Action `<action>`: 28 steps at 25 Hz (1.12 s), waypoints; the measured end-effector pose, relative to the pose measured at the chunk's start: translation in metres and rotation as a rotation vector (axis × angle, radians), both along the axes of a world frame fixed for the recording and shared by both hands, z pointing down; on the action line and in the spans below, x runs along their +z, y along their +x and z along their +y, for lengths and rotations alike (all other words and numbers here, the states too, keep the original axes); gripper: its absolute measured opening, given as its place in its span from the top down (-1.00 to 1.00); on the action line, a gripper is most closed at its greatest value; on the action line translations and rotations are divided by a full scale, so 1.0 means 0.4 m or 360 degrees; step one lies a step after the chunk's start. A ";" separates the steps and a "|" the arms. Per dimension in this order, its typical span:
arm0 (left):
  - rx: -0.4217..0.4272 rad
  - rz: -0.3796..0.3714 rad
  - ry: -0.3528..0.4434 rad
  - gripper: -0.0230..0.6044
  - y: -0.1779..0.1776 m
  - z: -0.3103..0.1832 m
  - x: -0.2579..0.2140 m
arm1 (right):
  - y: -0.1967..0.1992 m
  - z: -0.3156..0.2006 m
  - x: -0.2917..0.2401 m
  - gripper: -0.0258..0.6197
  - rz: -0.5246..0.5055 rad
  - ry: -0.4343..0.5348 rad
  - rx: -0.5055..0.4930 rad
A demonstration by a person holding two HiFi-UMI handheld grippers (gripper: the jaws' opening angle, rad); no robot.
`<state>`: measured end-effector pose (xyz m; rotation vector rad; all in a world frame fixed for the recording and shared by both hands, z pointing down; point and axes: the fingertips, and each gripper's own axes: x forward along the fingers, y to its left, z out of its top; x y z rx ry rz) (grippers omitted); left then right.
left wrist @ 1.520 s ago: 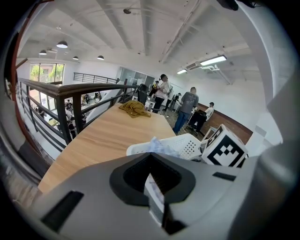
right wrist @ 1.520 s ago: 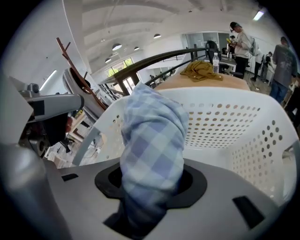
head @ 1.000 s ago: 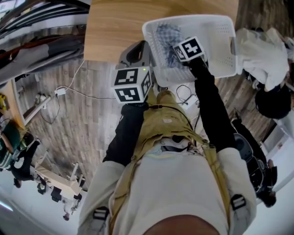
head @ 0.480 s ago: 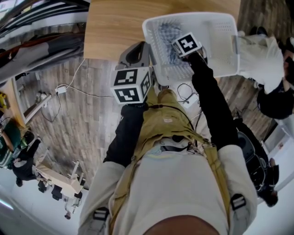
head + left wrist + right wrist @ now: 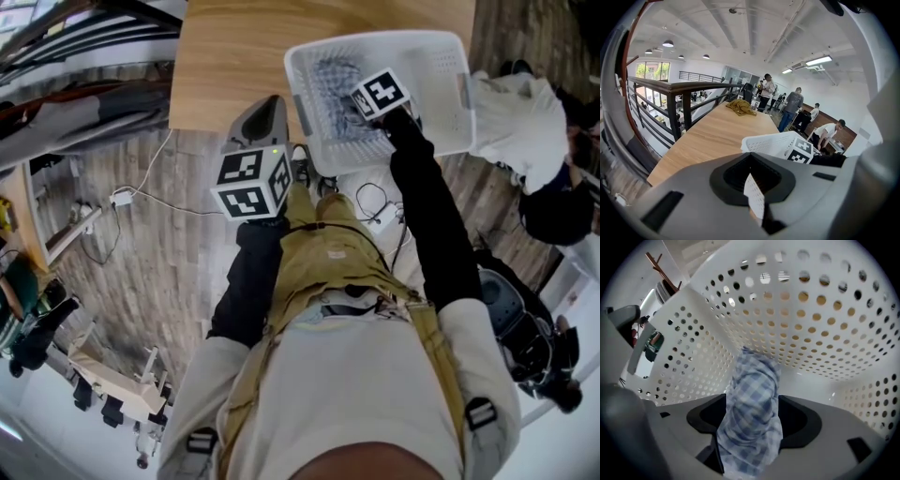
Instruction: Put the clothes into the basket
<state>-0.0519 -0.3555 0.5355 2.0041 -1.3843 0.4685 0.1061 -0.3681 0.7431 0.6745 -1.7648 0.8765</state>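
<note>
Blue-checked cloth [image 5: 754, 394]: found inside the white basket [image 5: 441, 84], draped between the jaws of the right tongs.
Right tongs [image 5: 751, 439]: jaws have just been opening and are spread wide; the cloth is released, not pinched.
Left tongs [image 5: 754, 197]: clenched on nothing, held at the bench [image 5: 225, 66] edge beside the basket.
Step in hand: release judged nearly done.
Advice: a straight upward lift is called for, so that no fold is dragged over the rim.
Remaining: mustard garment [image 5: 740, 107] on the bench's far end.

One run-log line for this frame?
right tool: inside basket, jaws just opened, checked cloth loose between them | left tool: shut, empty | phase: release
</note>
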 end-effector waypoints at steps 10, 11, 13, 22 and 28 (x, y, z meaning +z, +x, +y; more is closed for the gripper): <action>0.0085 0.0049 0.0188 0.92 0.011 0.014 -0.086 | -0.013 -0.070 -0.327 -0.05 -0.0078 0.0532 0.0122; 0.0090 0.0053 0.0206 0.92 0.012 0.014 -0.097 | -0.011 -0.076 -0.365 0.05 -0.0096 0.0609 0.0158; 0.0104 0.0059 0.0241 0.92 0.020 0.015 -0.123 | -0.003 -0.082 -0.449 0.31 -0.0119 0.0768 0.0233; 0.0275 0.0146 0.0487 0.92 0.125 0.053 -0.348 | 0.034 0.009 -0.858 0.85 -0.0457 0.1402 0.0654; 0.0332 0.0153 0.0667 0.92 0.163 0.068 -0.471 | 0.040 0.071 -1.029 0.85 -0.0591 0.1703 0.0729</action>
